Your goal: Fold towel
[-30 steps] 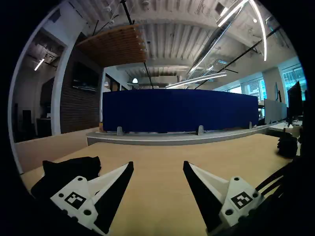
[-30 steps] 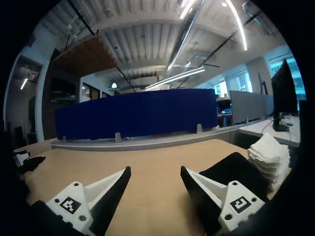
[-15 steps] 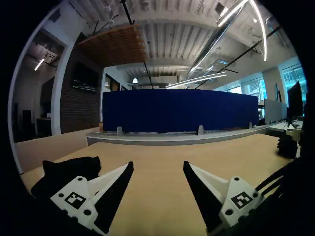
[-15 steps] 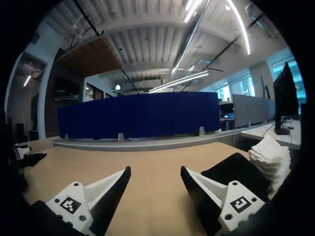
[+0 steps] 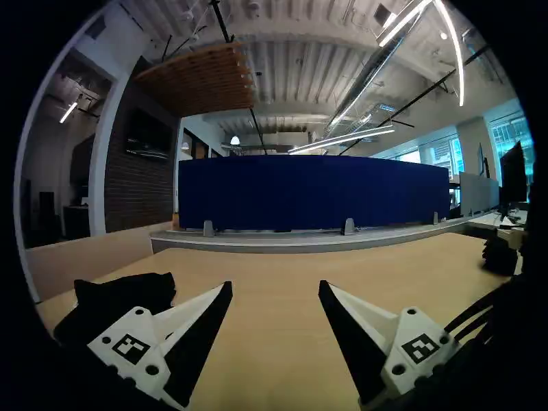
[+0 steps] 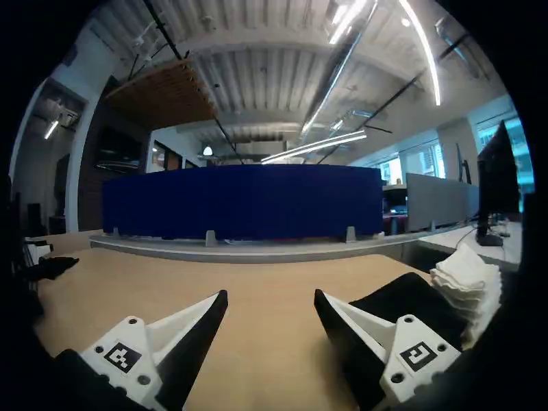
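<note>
Grippers: left gripper (image 5: 275, 283), right gripper (image 6: 270, 292); both jaws spread, empty, low over table (image 5: 274, 264), apparently a ready stance.
Task item: black towel (image 6: 404, 298), near right, beside white folded stack (image 6: 471, 284), likely staged within reach.
Also: black cloth (image 5: 120, 293), near left.

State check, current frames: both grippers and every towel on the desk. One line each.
left gripper: open, empty.
right gripper: open, empty.
black cloth: lying loose on the table, not gripped.
black towel: lying on the table beside the white stack, not gripped.
white towels: folded, stacked.
</note>
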The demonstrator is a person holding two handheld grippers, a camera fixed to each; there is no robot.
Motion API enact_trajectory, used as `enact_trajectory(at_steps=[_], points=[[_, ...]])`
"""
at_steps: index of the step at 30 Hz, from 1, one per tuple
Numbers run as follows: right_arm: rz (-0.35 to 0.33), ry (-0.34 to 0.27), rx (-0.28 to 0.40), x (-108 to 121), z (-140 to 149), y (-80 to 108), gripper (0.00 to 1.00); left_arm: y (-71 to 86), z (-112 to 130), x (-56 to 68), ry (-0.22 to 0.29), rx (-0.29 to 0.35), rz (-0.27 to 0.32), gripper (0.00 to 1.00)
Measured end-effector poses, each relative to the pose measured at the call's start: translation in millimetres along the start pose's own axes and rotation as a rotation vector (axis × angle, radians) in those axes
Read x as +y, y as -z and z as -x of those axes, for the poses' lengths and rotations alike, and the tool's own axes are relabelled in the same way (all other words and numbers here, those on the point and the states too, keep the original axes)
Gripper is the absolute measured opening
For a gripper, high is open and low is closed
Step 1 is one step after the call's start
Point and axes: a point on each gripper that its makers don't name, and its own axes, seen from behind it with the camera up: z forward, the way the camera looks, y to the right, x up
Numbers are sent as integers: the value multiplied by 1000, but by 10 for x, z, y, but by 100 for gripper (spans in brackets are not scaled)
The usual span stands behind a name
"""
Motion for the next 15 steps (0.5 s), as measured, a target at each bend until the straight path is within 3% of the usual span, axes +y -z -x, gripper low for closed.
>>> enact_trajectory(at_steps=[15], points=[[3, 9, -2, 6, 42, -8, 99, 6, 1, 0, 0, 0, 0, 93]])
